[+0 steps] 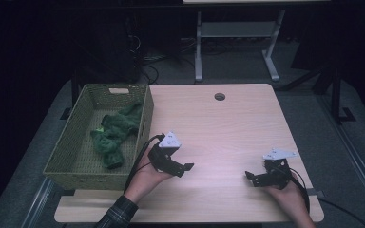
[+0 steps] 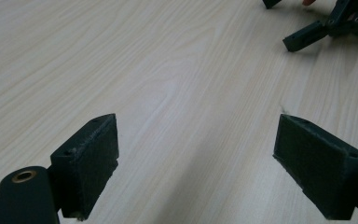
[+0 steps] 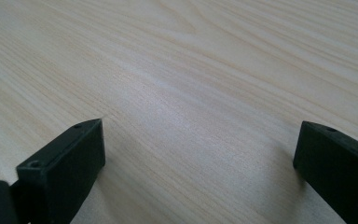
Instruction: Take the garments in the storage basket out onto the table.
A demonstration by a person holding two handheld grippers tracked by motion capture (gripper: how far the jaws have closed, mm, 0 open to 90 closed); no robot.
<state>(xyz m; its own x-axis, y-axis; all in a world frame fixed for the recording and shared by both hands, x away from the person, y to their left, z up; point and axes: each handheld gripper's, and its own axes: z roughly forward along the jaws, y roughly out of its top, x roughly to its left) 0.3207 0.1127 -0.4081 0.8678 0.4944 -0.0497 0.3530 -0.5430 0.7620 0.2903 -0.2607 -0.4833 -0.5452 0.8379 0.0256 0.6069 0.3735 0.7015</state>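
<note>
At the far left a woven green basket point(image 1: 83, 156) sits on the worktop point(image 1: 228, 123), with a crumpled green cloth point(image 1: 114, 133) lying inside it. Just beside the basket's right wall, the left tongs point(image 1: 183, 168) gape wide, holding nothing. Well apart, the right tongs point(image 1: 253, 178) also stand wide and empty.

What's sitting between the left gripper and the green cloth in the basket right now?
The basket's woven near-side wall, by the high view: the left gripper rests on the table just outside it, jaws open, and the green cloth lies inside.
</note>
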